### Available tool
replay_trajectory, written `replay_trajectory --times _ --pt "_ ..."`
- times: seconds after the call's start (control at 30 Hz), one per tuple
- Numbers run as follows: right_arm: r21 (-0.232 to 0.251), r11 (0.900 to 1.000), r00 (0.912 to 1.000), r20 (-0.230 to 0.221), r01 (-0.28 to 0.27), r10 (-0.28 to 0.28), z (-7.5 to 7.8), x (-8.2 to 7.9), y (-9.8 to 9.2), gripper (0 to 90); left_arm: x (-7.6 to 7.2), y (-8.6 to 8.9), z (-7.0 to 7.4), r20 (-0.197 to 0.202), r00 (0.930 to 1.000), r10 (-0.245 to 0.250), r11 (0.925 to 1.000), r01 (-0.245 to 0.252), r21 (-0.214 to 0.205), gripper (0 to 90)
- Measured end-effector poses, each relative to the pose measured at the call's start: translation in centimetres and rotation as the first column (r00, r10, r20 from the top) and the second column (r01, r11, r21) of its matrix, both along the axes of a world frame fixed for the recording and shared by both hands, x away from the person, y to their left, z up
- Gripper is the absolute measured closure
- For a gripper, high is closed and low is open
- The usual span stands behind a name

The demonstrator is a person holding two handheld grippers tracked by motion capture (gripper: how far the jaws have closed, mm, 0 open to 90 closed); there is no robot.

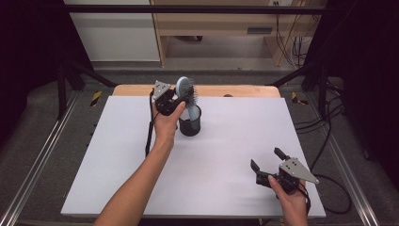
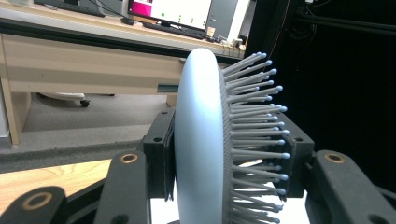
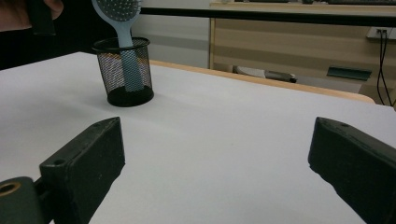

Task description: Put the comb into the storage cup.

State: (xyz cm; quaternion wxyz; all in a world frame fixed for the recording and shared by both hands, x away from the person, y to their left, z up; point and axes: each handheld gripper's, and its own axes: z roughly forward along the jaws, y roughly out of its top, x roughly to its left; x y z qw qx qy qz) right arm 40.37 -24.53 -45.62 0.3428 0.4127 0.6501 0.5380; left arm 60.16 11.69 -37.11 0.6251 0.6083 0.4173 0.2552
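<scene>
Here we have the left tool (image 1: 175, 101) clamped on the head of the hairbrush (image 1: 187, 94), whose handle stands upright in the mesh cup (image 1: 190, 123) at the far middle of the surface (image 1: 226, 155). Its bristles face right, and our right tool (image 1: 266, 158) gapes open, holding nothing, near the front edge.

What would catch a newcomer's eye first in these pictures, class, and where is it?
First, the pale blue hairbrush near the table's far edge, its handle standing in the black mesh cup. The left gripper is clamped on the brush head. The right gripper waits open above the white table, near its front right corner.
</scene>
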Motion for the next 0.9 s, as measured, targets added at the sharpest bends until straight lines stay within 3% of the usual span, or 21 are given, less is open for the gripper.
replay_trajectory --times 0.67,0.9 --pt "-0.008 1.0 1.0 -0.004 0.0 0.0 -0.1 0.1 0.0 4.0 0.3 0.8 -0.7 -0.013 0.9998 0.015 0.9998 -0.015 -0.012 50.1" --pt "-0.012 0.9999 1.0 -0.003 0.001 -0.001 -0.1 0.1 0.1 3.9 0.4 1.3 -1.2 -0.024 0.9994 0.024 0.9991 -0.025 -0.034 50.1"
